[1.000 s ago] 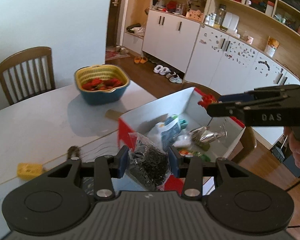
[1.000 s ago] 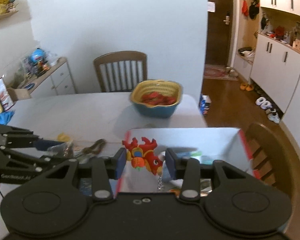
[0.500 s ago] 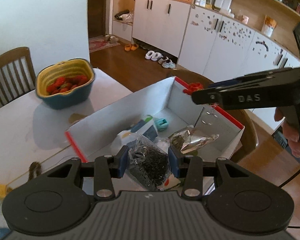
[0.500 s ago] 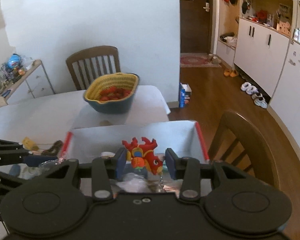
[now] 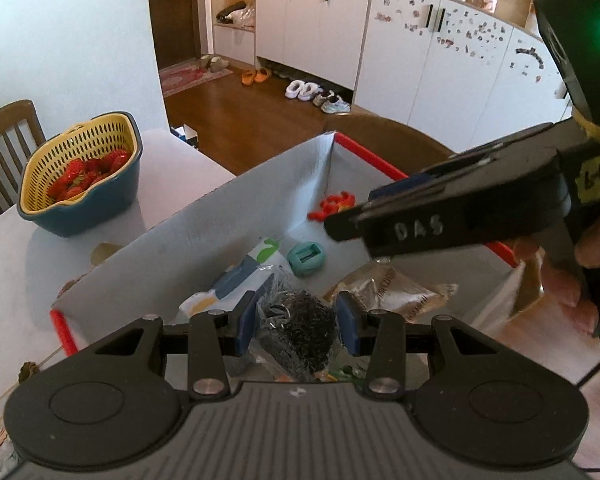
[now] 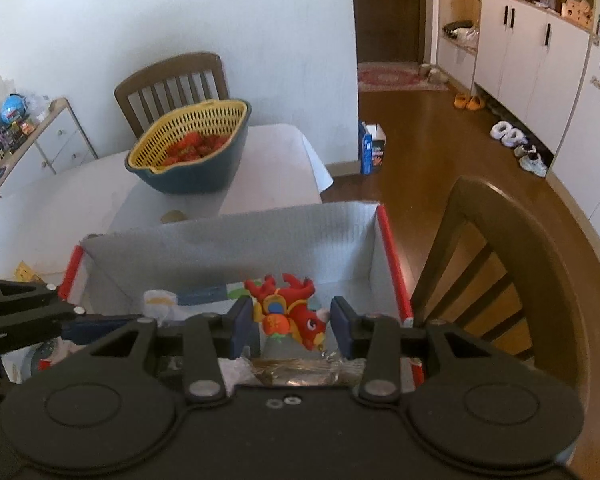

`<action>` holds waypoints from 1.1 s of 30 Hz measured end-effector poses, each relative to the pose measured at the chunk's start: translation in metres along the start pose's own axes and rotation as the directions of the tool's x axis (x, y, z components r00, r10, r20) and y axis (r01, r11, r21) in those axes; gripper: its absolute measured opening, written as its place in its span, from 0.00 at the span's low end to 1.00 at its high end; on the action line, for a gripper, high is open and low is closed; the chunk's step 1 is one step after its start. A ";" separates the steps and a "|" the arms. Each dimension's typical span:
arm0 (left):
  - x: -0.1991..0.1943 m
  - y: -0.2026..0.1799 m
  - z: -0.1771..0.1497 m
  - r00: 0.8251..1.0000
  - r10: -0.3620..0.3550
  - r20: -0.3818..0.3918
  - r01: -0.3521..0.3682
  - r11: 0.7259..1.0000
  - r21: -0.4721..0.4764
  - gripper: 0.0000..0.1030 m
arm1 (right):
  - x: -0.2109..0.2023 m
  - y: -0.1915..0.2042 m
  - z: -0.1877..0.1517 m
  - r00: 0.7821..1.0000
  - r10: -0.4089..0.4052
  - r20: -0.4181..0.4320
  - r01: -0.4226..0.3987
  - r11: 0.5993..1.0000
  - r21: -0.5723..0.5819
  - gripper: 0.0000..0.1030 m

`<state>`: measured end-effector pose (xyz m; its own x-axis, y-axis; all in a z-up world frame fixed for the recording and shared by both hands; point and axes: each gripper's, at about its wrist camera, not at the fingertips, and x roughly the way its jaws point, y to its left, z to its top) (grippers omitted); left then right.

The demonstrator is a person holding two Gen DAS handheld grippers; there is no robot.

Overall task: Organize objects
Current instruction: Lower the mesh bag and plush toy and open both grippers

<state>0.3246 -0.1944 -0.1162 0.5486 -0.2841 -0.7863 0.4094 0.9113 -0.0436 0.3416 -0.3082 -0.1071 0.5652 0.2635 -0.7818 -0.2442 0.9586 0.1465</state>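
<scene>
My left gripper (image 5: 296,314) is shut on a clear bag of black shreds (image 5: 296,328), held over the near part of an open white box with red edges (image 5: 260,192). My right gripper (image 6: 294,320) is shut on a red dragon toy (image 6: 290,312) and hangs over the same box (image 6: 236,240), near its right wall. From the left wrist view the right gripper (image 5: 340,226) comes in from the right, with the toy (image 5: 332,208) showing at its tip. A teal item (image 5: 306,258), a silver-brown packet (image 5: 392,292) and a white-blue pouch (image 5: 236,284) lie in the box.
A yellow and blue basket of strawberries (image 6: 188,148) stands on the white table (image 6: 60,208) behind the box. One wooden chair (image 6: 500,260) is just right of the box, another (image 6: 172,84) at the table's far side. Small yellow and brown bits (image 5: 28,372) lie left of the box.
Both grippers have moved forward and down over the box with their loads still held. The box fills more of both views, and the basket has slid to the left.
</scene>
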 end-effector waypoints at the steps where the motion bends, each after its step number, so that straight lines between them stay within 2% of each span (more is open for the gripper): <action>1: 0.005 0.001 0.001 1.000 0.004 -0.008 -0.004 1.000 -0.002 0.41 | 0.006 0.000 0.000 1.000 0.004 -0.012 -0.004 1.000 -0.002 0.40; 12: 0.038 0.014 0.000 0.997 0.025 -0.068 -0.028 0.998 -0.050 0.41 | 0.040 -0.008 -0.009 0.995 0.013 -0.094 -0.013 1.000 0.000 0.40; 27: 0.052 0.019 -0.004 0.992 -0.010 -0.125 -0.003 0.995 -0.104 0.43 | 0.050 -0.008 -0.013 0.989 0.026 -0.143 -0.025 1.000 0.003 0.41; 29: 0.052 0.019 -0.004 0.992 -0.010 -0.126 -0.004 0.994 -0.110 0.46 | 0.048 -0.009 -0.011 0.990 0.031 -0.138 -0.029 0.999 0.016 0.42; 31: 0.050 0.020 -0.005 0.993 -0.014 -0.120 0.000 0.993 -0.121 0.59 | 0.045 -0.009 -0.009 0.991 0.034 -0.128 -0.032 0.999 0.020 0.42; 33: 0.046 0.020 -0.006 0.994 -0.017 -0.107 0.003 0.992 -0.124 0.61 | 0.040 -0.011 -0.009 0.992 0.039 -0.118 -0.037 0.999 0.025 0.44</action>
<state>0.3539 -0.1876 -0.1567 0.4610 -0.2658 -0.8467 0.3177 0.9403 -0.1222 0.3601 -0.3088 -0.1454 0.4580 0.2865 -0.8415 -0.2449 0.9507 0.1904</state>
